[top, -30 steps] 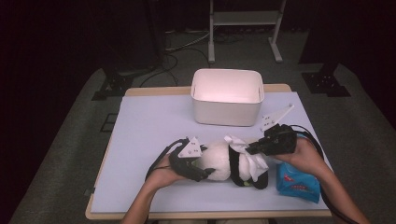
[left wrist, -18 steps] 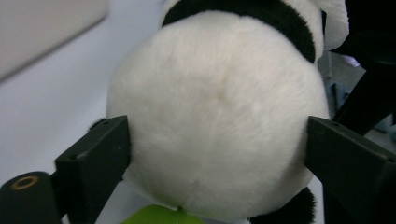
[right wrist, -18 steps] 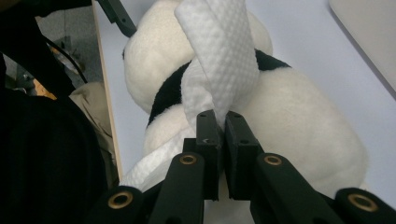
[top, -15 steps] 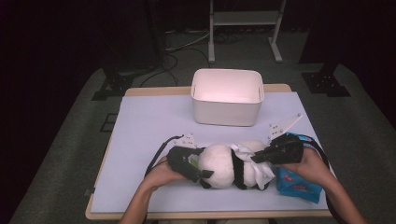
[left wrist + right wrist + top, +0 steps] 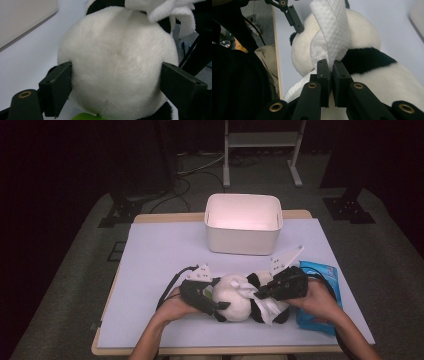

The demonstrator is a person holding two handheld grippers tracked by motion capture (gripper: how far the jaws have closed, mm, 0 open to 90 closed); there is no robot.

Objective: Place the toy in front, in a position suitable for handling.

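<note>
— While the plush panda (image 5: 235,302) lies on its side at the near edge of the table (image 5: 150,265), what sits to its left?

— At the panda's left end, the left gripper (image 5: 212,306). In the left gripper view its jaws stand wide on either side of the round white head (image 5: 117,62), both pads against the fur. They have just been opening and then easing in a little, with the head between them.

— And across the panda itself?

— A white wipe (image 5: 260,299) is draped over the black band of its body. In the right gripper view the wipe (image 5: 330,37) rises twisted over the plush.

— To the panda's right?

— The right gripper (image 5: 260,295) comes in from that side, jaws pinched together on the wipe's lower end, cloth caught between the pads. Just right of the panda, under the person's right hand (image 5: 315,300), lies a blue packet (image 5: 322,272).

— Beyond the panda?

— A white bin (image 5: 243,240), well apart from it, toward the far edge.
</note>
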